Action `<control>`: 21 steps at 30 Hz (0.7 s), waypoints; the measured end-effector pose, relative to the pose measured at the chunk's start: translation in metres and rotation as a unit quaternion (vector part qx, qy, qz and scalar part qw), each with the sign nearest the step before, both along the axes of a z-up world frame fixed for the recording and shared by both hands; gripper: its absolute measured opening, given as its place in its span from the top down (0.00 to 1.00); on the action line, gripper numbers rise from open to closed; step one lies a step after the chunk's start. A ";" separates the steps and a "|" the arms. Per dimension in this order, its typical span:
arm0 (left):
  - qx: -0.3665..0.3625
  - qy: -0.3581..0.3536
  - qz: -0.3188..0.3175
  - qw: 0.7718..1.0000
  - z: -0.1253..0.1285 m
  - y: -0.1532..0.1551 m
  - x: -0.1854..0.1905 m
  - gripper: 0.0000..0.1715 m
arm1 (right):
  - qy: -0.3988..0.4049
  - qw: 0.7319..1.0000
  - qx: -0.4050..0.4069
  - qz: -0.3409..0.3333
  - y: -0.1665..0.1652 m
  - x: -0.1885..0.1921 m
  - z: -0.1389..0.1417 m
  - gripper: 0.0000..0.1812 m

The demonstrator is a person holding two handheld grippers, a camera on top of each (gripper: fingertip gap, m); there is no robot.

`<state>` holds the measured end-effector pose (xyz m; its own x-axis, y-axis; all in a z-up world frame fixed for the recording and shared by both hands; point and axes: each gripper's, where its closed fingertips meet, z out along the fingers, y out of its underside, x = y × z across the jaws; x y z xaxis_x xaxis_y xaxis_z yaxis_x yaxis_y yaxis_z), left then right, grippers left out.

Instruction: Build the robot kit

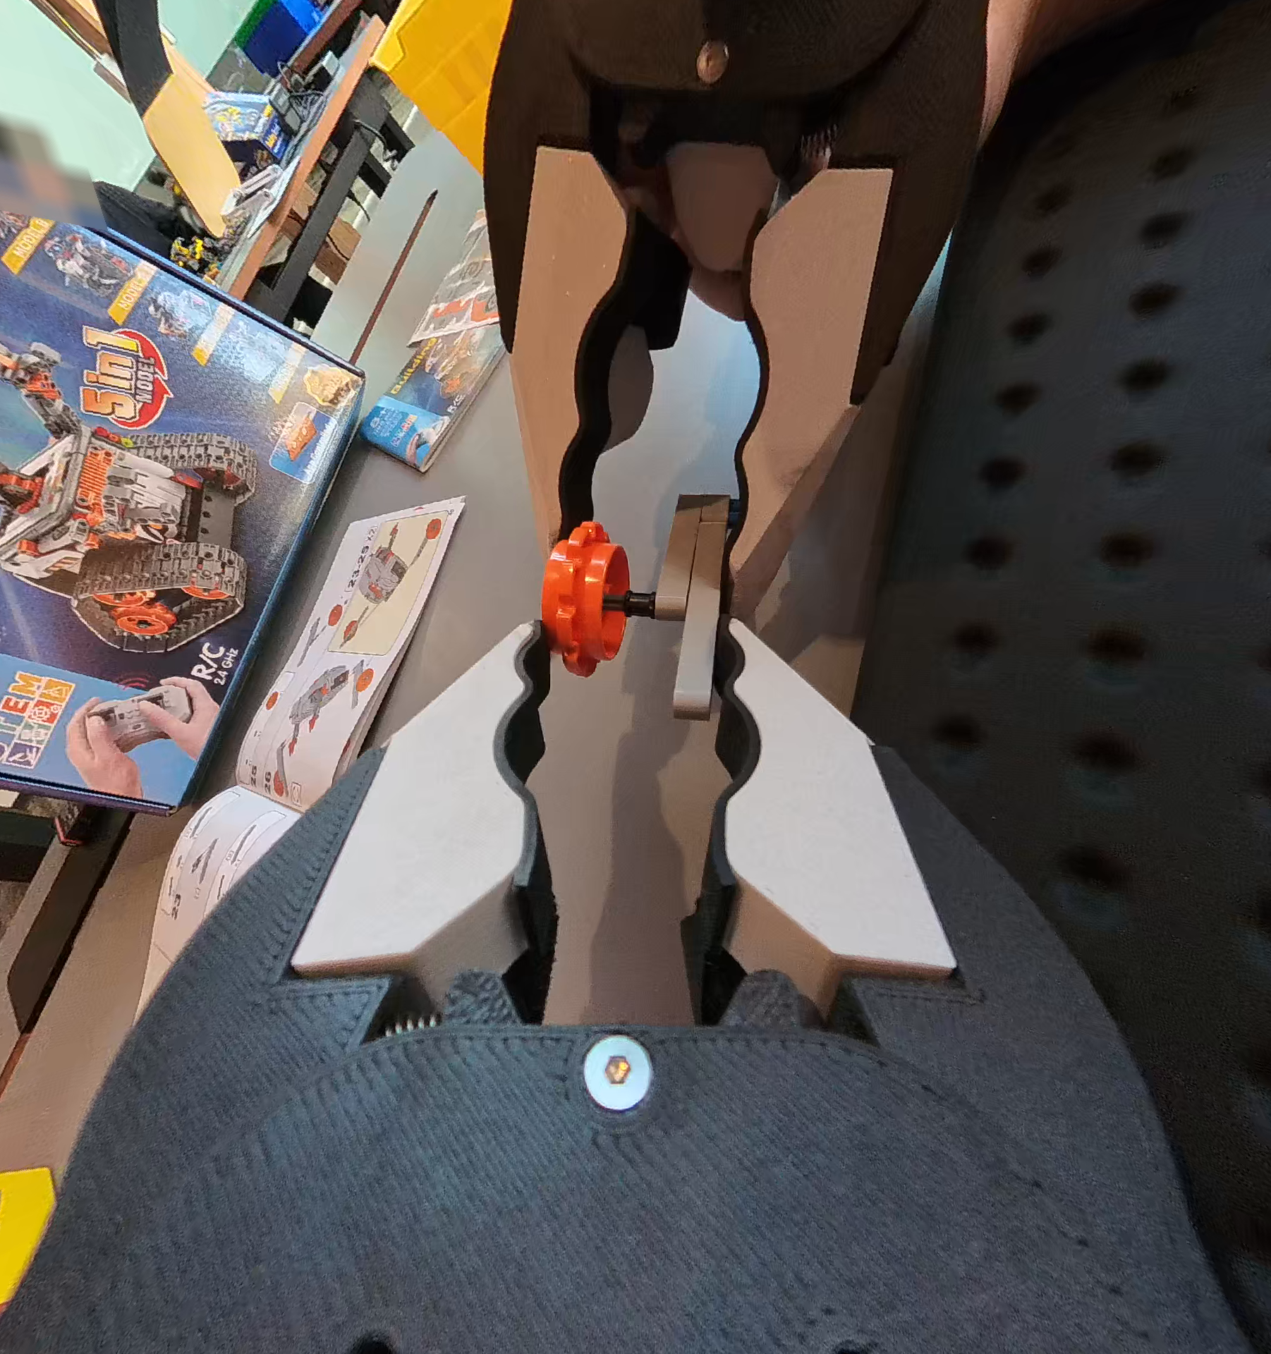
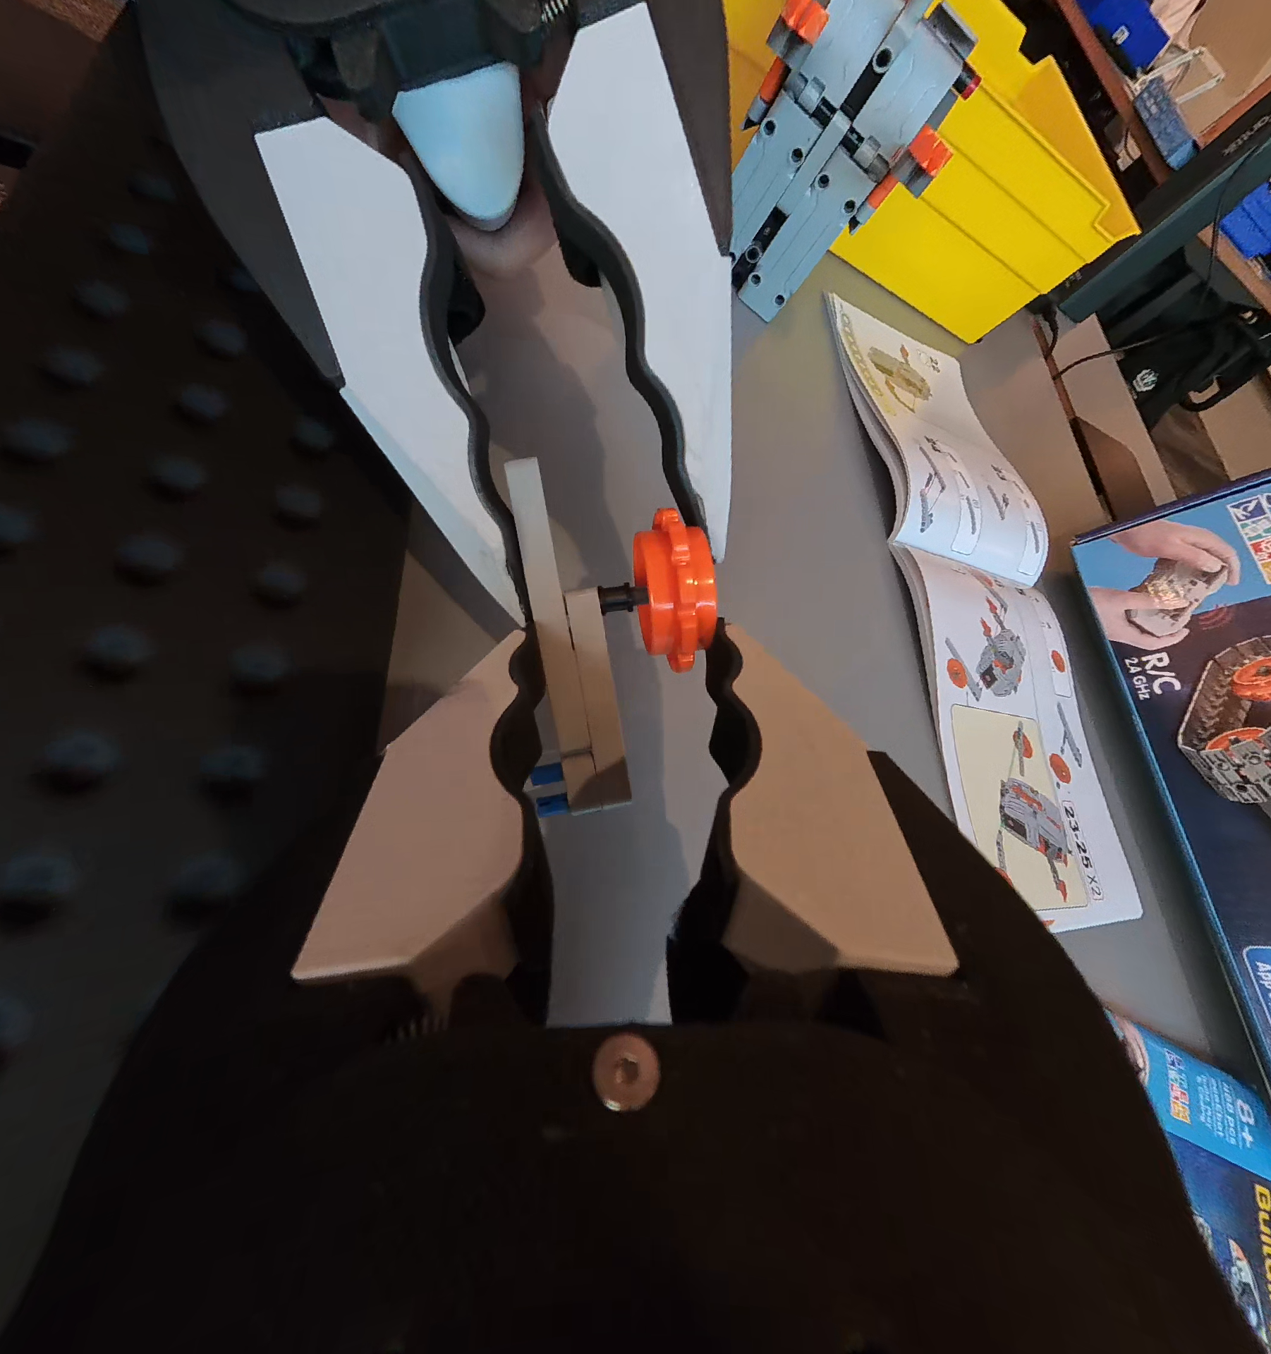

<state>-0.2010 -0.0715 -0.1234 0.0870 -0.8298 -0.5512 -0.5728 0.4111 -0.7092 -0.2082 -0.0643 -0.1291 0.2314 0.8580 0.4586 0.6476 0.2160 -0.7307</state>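
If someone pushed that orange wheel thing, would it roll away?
Probably it would spin, not roll off: the orange wheel sits on a black axle pinned into grey beams. It looks like hard, light plastic, and its notched rim likely gives grip.

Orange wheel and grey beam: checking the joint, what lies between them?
A short black pin between the orange wheel and grey beam, in both views.

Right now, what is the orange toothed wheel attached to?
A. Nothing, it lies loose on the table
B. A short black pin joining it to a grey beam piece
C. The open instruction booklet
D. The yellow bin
B. In both wrist views the orange toothed wheel sits on a short black pin that runs into the grey beam piece, held up between the left claw and the right claw, off the table.
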 end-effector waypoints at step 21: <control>-0.034 0.005 0.002 0.999 -0.006 0.001 -0.001 0.75 | 0.013 0.999 -0.045 0.002 0.000 -0.001 -0.007 0.76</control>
